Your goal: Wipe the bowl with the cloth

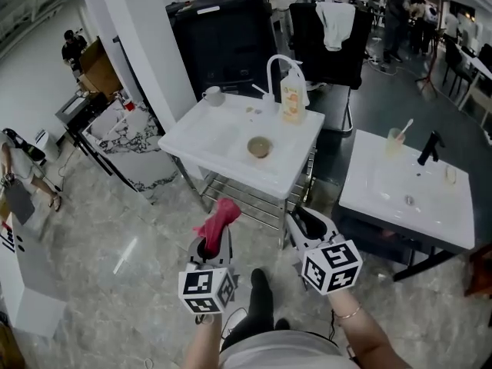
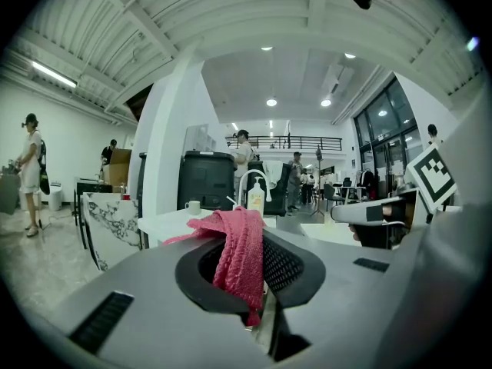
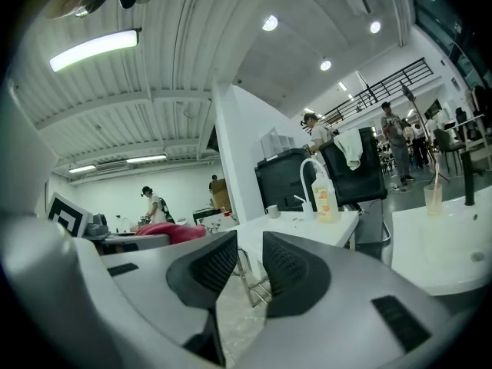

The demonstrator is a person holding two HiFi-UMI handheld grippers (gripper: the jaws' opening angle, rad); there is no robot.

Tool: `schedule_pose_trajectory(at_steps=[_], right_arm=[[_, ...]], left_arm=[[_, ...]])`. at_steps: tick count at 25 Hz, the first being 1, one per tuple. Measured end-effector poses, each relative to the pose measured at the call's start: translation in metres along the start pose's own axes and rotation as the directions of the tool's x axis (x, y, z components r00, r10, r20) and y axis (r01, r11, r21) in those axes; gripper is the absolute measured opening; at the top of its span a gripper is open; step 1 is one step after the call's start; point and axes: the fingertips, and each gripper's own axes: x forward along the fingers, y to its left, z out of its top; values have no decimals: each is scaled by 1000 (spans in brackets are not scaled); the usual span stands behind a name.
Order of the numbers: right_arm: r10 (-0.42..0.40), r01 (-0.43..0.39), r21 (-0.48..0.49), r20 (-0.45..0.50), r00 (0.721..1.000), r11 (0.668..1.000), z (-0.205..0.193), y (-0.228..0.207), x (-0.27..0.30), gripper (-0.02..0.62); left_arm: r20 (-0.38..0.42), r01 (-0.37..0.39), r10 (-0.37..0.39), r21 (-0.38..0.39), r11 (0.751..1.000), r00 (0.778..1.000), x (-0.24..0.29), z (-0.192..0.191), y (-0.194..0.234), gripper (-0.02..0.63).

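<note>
The small round brown bowl (image 1: 260,147) sits mid-basin in the white sink stand (image 1: 206,134), clear of its rims, open marble floor (image 1: 146,237) before it; the left gripper (image 1: 215,243) clamps the pink knitted cloth (image 1: 218,218), and the right gripper (image 1: 310,223) gapes empty.

1 bowl (image 1: 259,147), 1 cloth (image 1: 218,218), 2 sinks (image 1: 206,138) (image 1: 430,206).

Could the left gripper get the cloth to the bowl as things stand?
Probably, after a step forward: the left gripper, jaws shut on the cloth, hangs short of the table, but nothing stands before the bowl.
</note>
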Motion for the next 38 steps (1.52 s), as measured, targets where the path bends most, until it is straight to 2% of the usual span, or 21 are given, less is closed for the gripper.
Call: schedule_pose_trajectory(at_steps=[7,22,31,38], right_arm=[[-6,7,25,-27,1000,1000,-1,-30,71,121],[-48,51,51,-65,997,997,34,-80,269,126],[-97,105,60,-118,988,993,29,-107,335,127],[-102,113,61,-159,982,992,24,-137,377,126]], left_arm=[[-10,14,-14,-7,1000,1000,71,-1,36,51],[-2,49,-49,-43,998,999,247,36,153,51],[-16,49,-50,-77,996,999,302,35,202,51],[-26,31,-34,-84,996,999,336,34,218,51]])
